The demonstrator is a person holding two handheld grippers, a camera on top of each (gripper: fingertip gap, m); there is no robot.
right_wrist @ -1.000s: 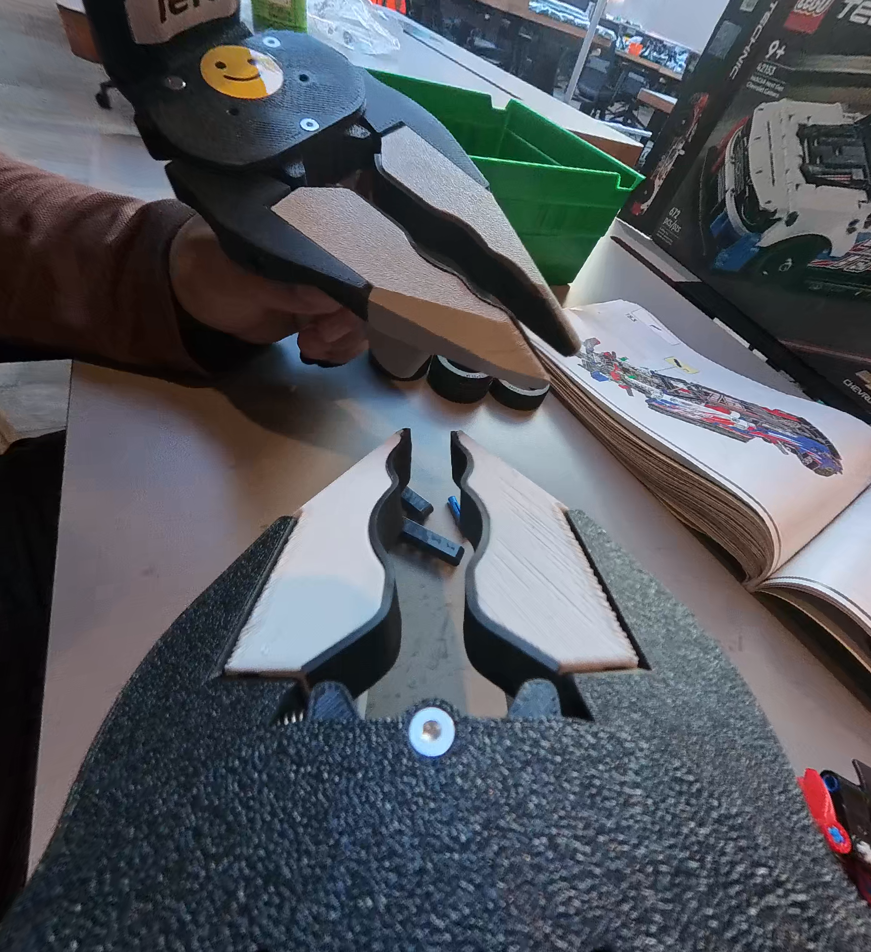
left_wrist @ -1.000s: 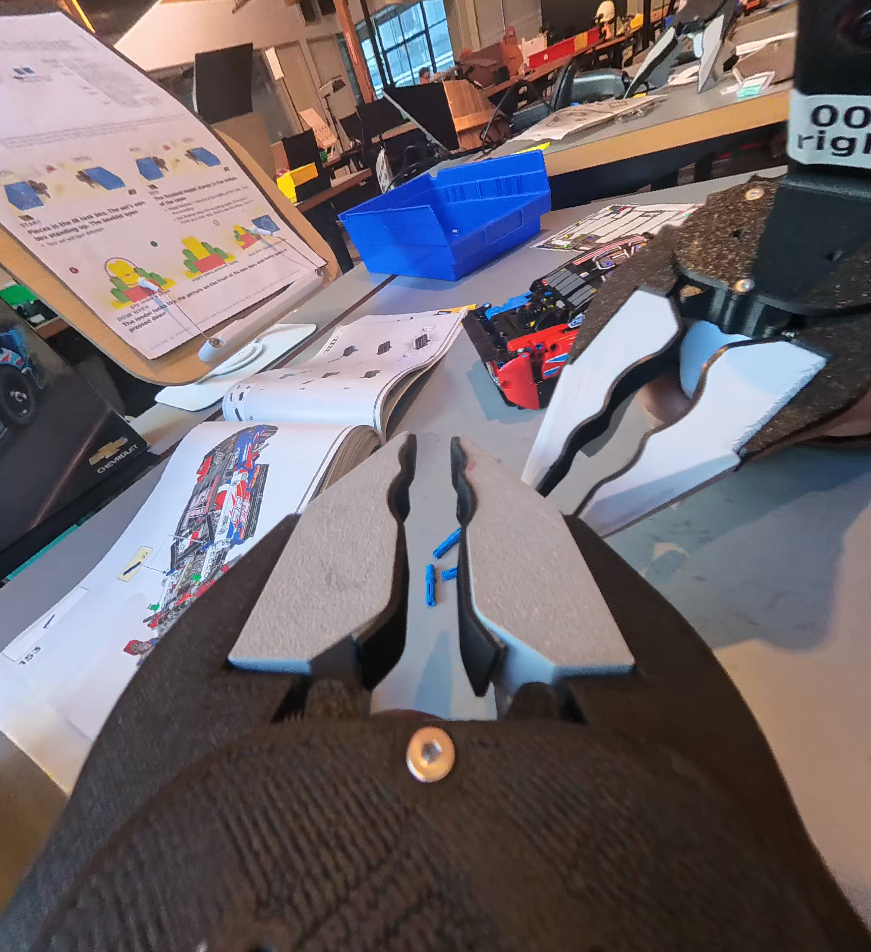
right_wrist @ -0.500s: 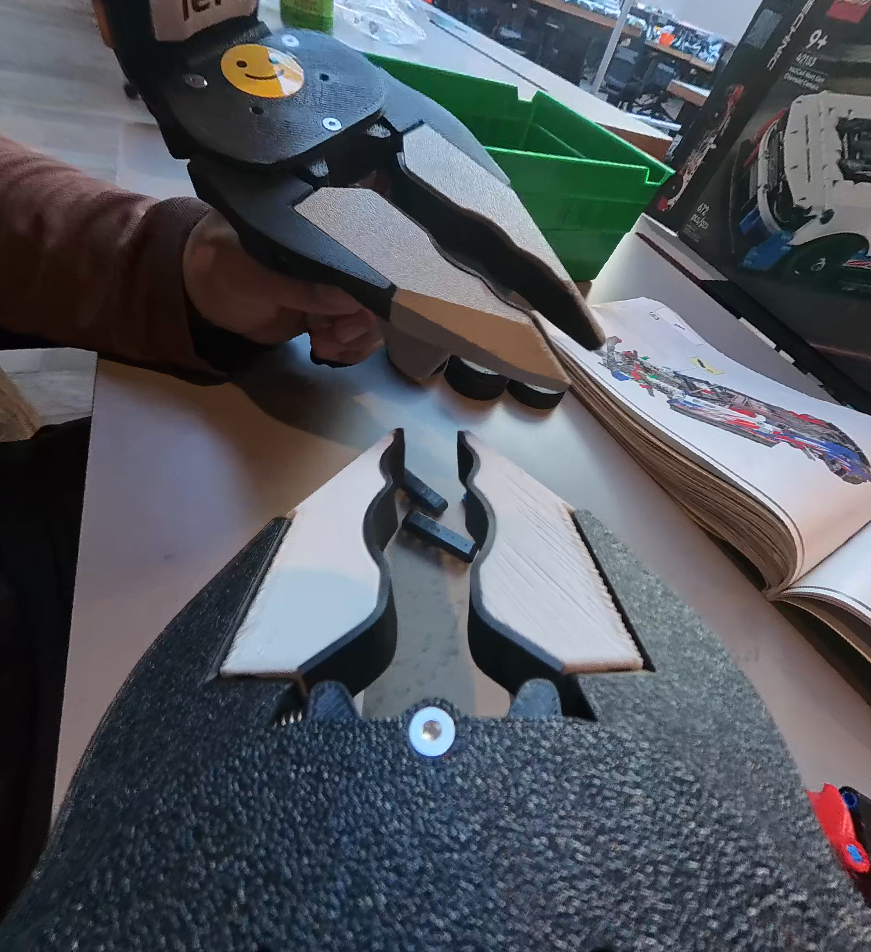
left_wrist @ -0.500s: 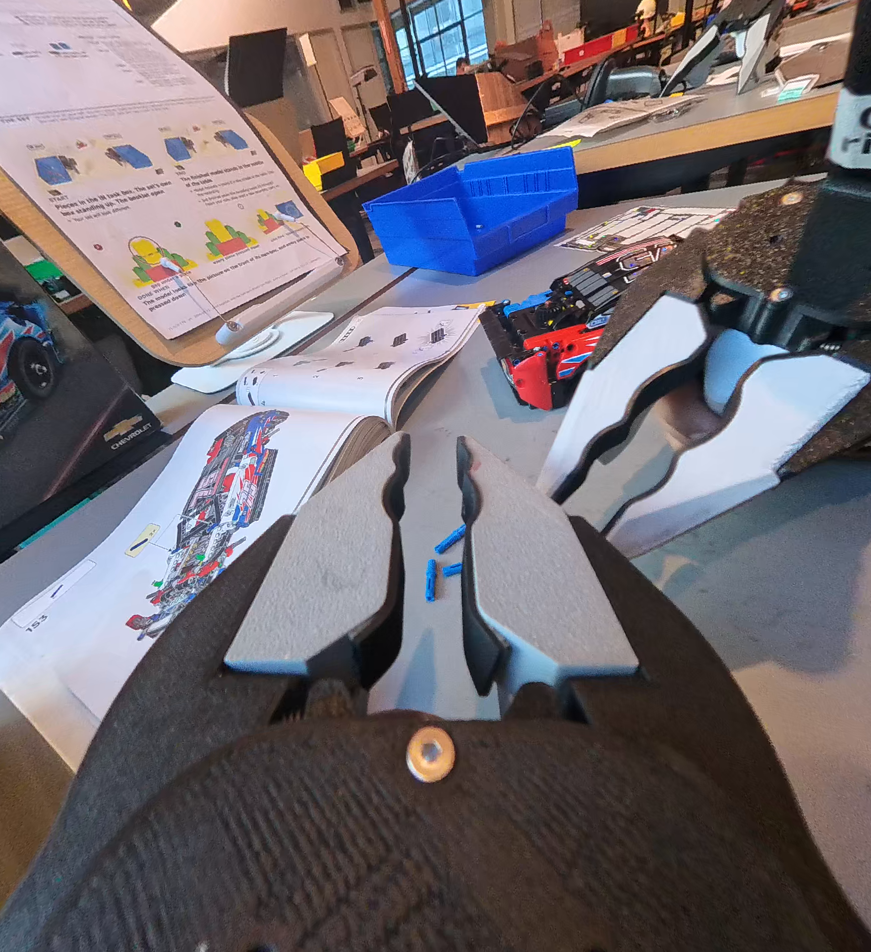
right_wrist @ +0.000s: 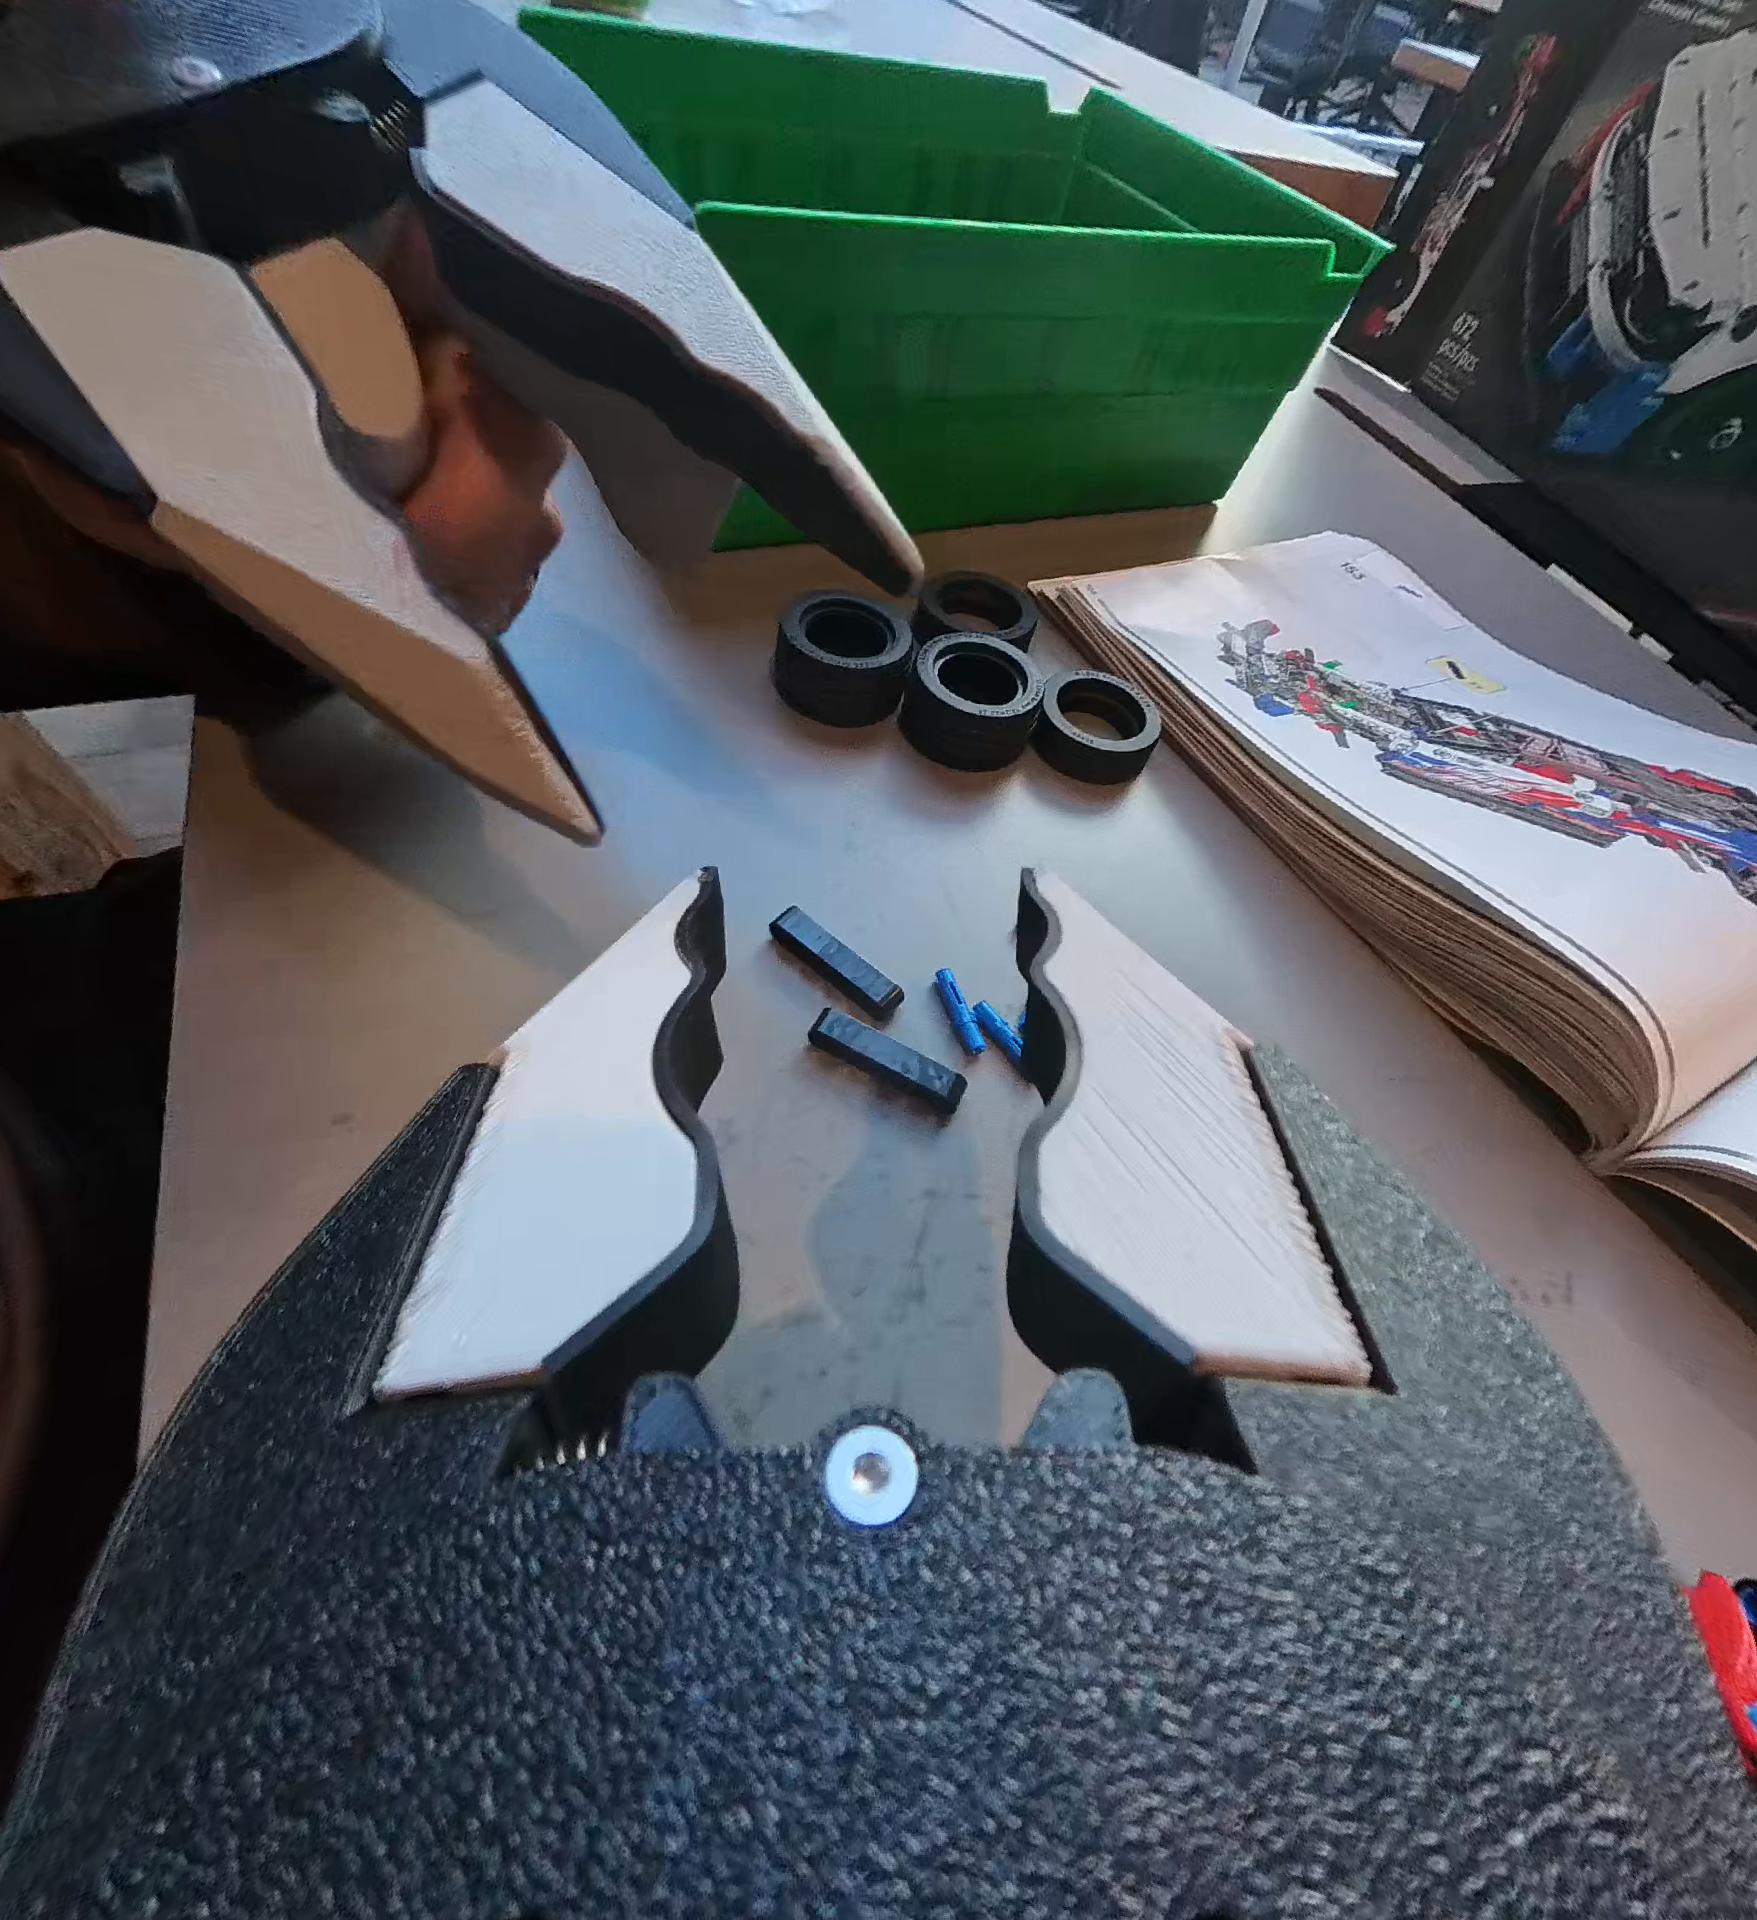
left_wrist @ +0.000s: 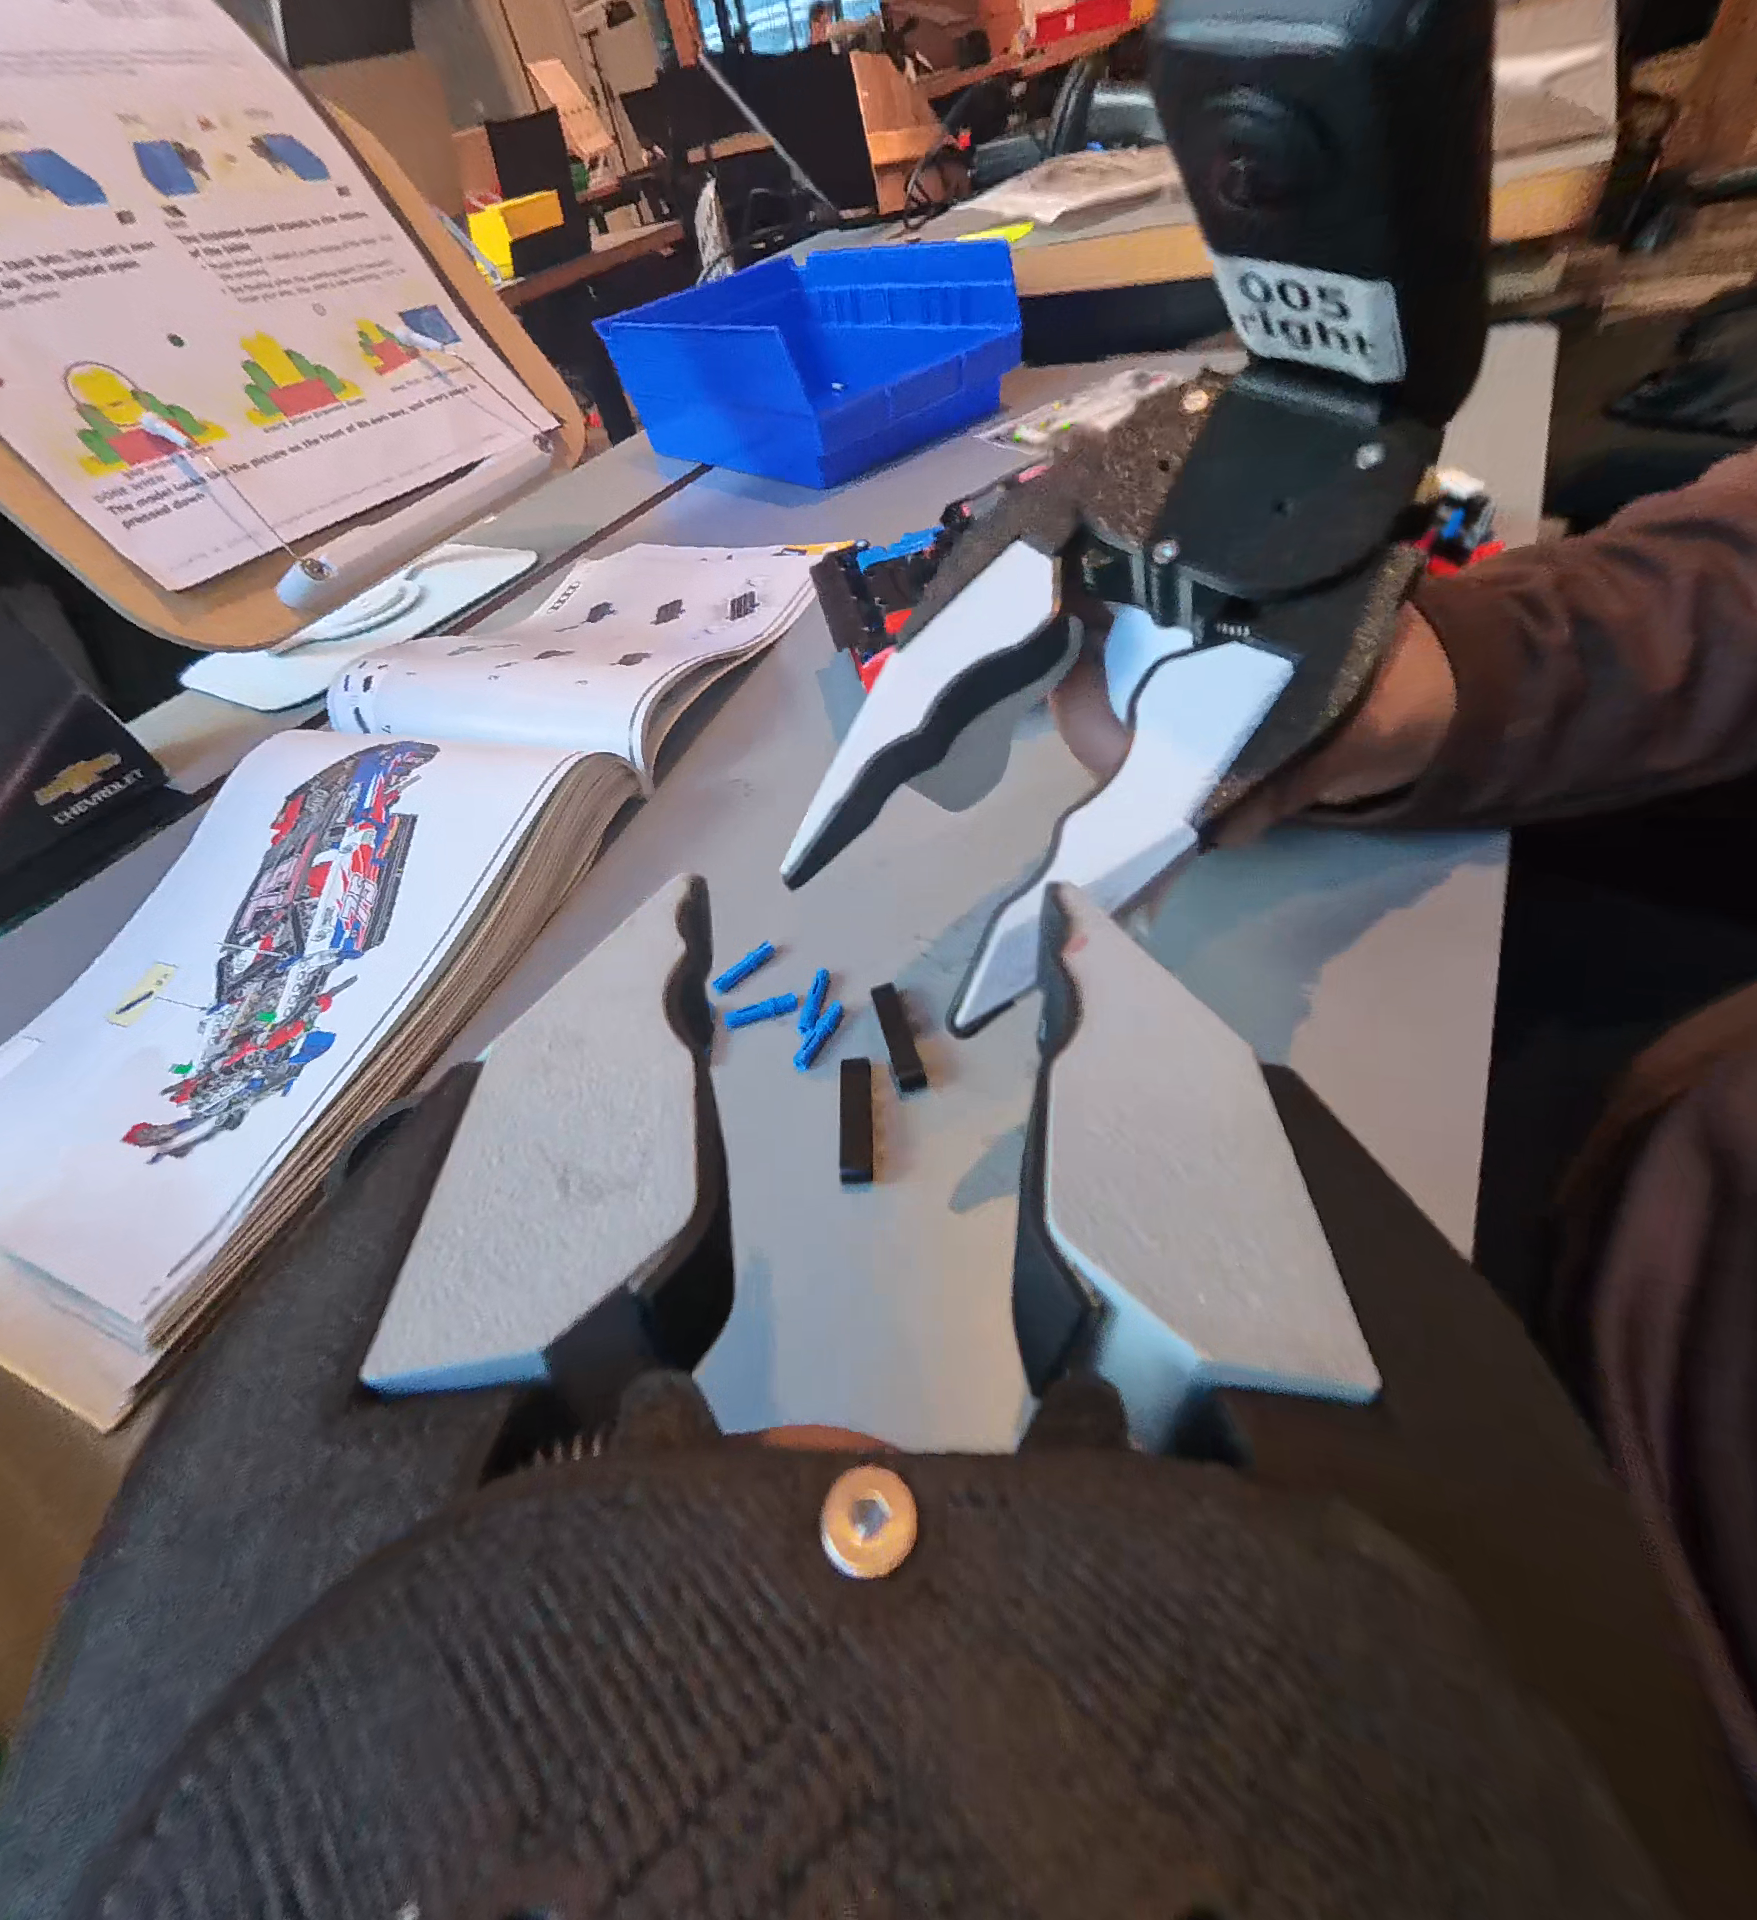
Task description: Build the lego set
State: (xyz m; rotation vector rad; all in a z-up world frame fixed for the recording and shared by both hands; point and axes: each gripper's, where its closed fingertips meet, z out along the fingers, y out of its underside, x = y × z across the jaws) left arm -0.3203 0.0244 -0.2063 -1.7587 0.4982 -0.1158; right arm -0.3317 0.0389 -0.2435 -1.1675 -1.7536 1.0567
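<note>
Two black beams [left_wrist: 856, 1119] [right_wrist: 886, 1060] and several small blue pins [left_wrist: 793, 1006] [right_wrist: 969, 1014] lie loose on the grey table. My left gripper [left_wrist: 872, 904] is open and empty, hovering just above and short of them. My right gripper [right_wrist: 866, 883] is open and empty, facing them from the opposite side; it also shows in the left wrist view [left_wrist: 874, 951]. The left gripper shows in the right wrist view [right_wrist: 749, 707]. The partly built red, black and blue car [left_wrist: 879, 597] sits behind the right gripper.
An open instruction booklet [left_wrist: 334, 935] [right_wrist: 1476, 790] lies beside the parts. Several black tyres [right_wrist: 967, 681] stand by a green bin [right_wrist: 1009, 343]. A blue bin [left_wrist: 832, 364], a propped instruction board [left_wrist: 178, 312] and the set's box [right_wrist: 1632, 239] ring the table. Across from one pair of fingers to the other is roughly 4 cm.
Both grippers have opened wide from nearly shut. Both pulled up and back, so the two black beams, blue pins and the tyres now show in full.
</note>
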